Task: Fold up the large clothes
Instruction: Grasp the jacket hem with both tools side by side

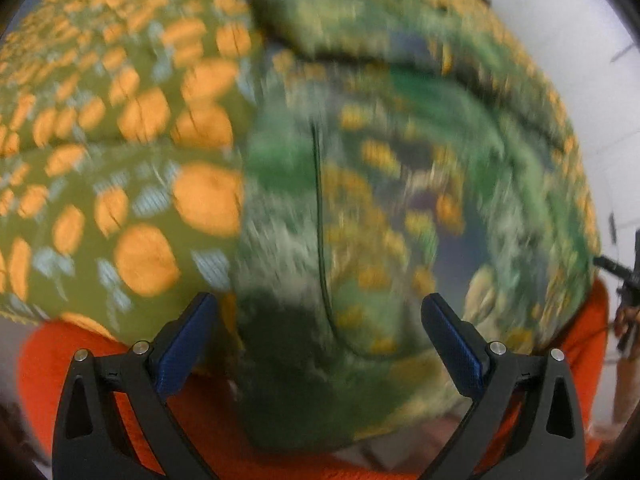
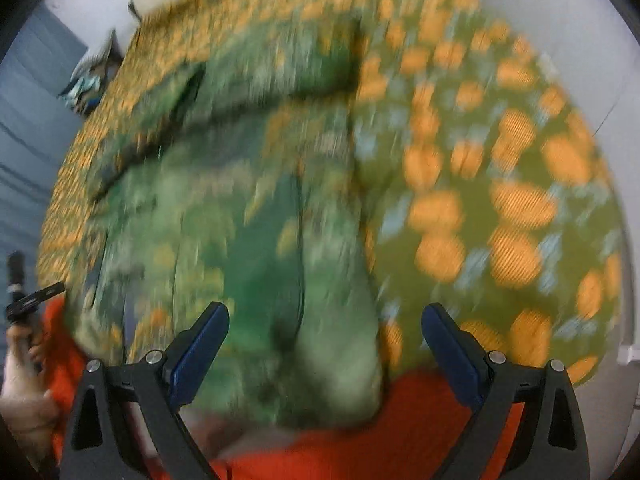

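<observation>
left wrist view: one green garment [image 1: 340,208], two hand-held grippers, both spread.

This looks like a bedroom in a home. A broad bed covered by an olive bedspread [image 1: 120,128] printed with orange blobs fills most of both views, with a green patterned garment [image 2: 248,208] spread over it. Plain white walls [image 1: 568,40] rise behind the bed, and a small heap of crumpled cloth [image 2: 90,80] lies beside its far corner.
</observation>
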Demonstrator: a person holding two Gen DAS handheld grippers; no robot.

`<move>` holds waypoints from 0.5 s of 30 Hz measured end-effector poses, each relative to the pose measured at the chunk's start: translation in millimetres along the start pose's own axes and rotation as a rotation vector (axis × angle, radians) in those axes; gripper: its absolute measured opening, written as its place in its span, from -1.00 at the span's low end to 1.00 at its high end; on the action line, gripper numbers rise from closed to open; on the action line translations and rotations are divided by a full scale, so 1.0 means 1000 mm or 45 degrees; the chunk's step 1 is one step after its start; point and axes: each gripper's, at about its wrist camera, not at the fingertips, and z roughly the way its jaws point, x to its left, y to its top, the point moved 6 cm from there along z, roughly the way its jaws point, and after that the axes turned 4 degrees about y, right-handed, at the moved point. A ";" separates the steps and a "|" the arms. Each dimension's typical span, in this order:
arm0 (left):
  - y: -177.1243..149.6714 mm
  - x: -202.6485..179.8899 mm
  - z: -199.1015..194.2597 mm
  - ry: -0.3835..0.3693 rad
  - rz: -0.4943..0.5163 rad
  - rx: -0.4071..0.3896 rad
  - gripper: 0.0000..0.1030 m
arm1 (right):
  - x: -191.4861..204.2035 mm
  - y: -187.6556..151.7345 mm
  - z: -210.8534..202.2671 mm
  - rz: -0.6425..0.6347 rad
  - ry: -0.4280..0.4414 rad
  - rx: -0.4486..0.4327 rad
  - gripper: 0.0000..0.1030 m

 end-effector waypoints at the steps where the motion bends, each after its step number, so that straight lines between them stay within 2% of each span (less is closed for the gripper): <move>1: -0.007 -0.003 0.009 0.001 0.012 0.046 0.97 | 0.000 -0.004 0.005 -0.004 0.016 0.037 0.87; 7: -0.029 -0.009 0.029 -0.042 0.014 0.165 0.98 | 0.016 -0.013 0.034 -0.098 0.039 0.189 0.81; 9: -0.032 -0.007 0.030 -0.069 -0.004 0.184 0.97 | 0.016 -0.015 0.038 -0.114 0.025 0.227 0.53; 10: -0.035 -0.007 0.031 -0.079 -0.011 0.206 0.95 | 0.016 -0.015 0.038 -0.128 0.006 0.241 0.45; 12: -0.041 -0.001 0.031 -0.076 -0.013 0.243 0.81 | 0.013 -0.017 0.039 -0.162 -0.033 0.269 0.29; 13: -0.045 0.000 0.031 -0.062 -0.009 0.250 0.60 | 0.013 -0.018 0.037 -0.171 -0.032 0.276 0.25; 14: -0.048 0.000 0.030 -0.047 -0.006 0.253 0.39 | 0.013 -0.019 0.036 -0.177 -0.030 0.280 0.10; 15: -0.051 0.002 0.029 -0.039 -0.008 0.254 0.30 | 0.014 -0.020 0.033 -0.186 -0.025 0.282 -0.16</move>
